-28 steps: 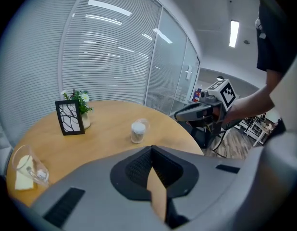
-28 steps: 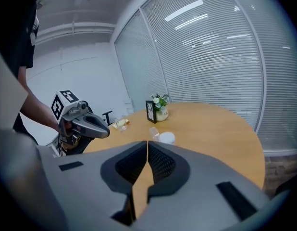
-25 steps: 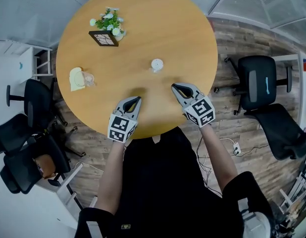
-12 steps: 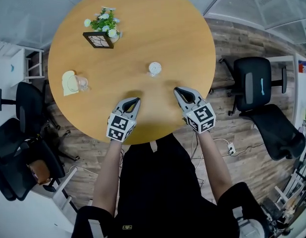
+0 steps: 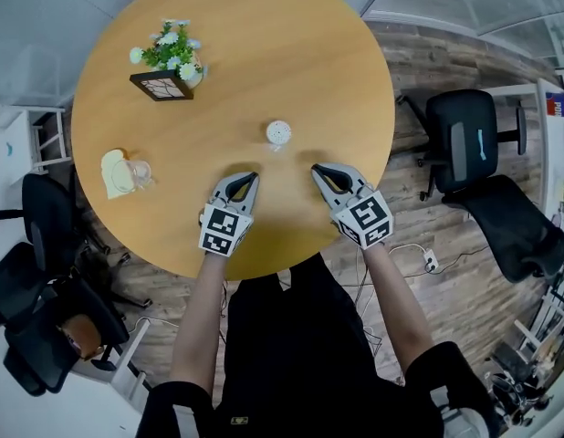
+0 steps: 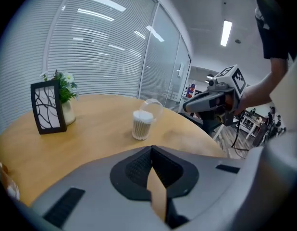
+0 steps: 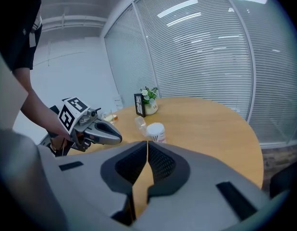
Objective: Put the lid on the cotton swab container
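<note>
A person in a black top stands at a round surface and holds a grey claw in each hand. Each claw carries a cube of black-and-white square markers at its back. The left claw and the right claw sit low over the near edge, side by side and apart, with their tips aimed toward the middle. Both are clenched, pads pressed together, with nothing between them.

Just beyond the tips, and clear of both, stands the cotton swab container. It is a small upright cylinder packed with white swabs, and its top is uncovered. The lid, a clear plastic dome, lies just beside it.

Farther left, near the rim, a pale yellow object sits against a small clear glass. At the far left, a pot of white flowers and green leaves stands behind a black frame with a branching pattern.

The surface is smooth, light-brown wood. Around it are a grey-brown plank floor, black office chairs and glass walls with white horizontal blinds.
</note>
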Available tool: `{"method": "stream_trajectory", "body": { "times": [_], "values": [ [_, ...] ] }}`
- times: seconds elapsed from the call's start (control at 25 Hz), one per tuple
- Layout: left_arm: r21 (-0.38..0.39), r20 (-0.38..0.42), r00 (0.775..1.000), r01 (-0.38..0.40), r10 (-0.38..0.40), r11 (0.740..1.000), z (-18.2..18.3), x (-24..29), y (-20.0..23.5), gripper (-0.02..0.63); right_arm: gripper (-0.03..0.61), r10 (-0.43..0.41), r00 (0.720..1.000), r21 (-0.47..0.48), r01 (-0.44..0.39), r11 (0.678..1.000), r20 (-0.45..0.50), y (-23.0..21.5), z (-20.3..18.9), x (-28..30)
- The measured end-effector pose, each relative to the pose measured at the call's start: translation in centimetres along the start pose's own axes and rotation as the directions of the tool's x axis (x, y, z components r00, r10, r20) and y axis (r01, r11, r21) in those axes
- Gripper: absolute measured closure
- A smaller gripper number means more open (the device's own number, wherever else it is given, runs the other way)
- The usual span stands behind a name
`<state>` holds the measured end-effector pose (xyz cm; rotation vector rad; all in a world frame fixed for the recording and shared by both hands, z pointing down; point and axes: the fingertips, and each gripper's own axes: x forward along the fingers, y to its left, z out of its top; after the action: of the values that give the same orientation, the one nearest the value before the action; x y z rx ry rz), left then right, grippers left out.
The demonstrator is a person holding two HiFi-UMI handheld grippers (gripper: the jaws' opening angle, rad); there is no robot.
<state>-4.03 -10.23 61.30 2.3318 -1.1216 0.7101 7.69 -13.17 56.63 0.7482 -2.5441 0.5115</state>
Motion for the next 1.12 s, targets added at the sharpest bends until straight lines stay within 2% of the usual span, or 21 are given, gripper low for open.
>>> {"method": "stream_trajectory", "body": {
  "times": [0.2,0.68,0.8,1.12],
  "values": [
    [0.121,-0.027,1.0,0.005,-0.001,0.993,0.1,1.5,0.6,0.606,0.571,-0.027,1.0,0.008,0.027,1.0,-0.011,-0.7,-0.2,0.5],
    [0.203,-0.004,1.0,0.017,-0.017,0.979,1.8,4.8,2.6,0.603,0.571,-0.052,0.998,0.029,0.053,0.998,-0.031,-1.6,-0.8,1.8],
    [0.212,0.001,1.0,0.019,-0.02,0.977,1.9,5.5,2.8,0.532,0.571,-0.051,0.998,0.028,0.052,0.998,-0.039,-1.8,-1.2,2.0],
    [0.23,0.02,0.998,0.047,-0.053,0.972,2.6,7.4,2.8,0.405,0.571,-0.046,0.998,0.028,0.047,0.998,-0.049,-2.0,-1.6,2.7]
  ]
}}
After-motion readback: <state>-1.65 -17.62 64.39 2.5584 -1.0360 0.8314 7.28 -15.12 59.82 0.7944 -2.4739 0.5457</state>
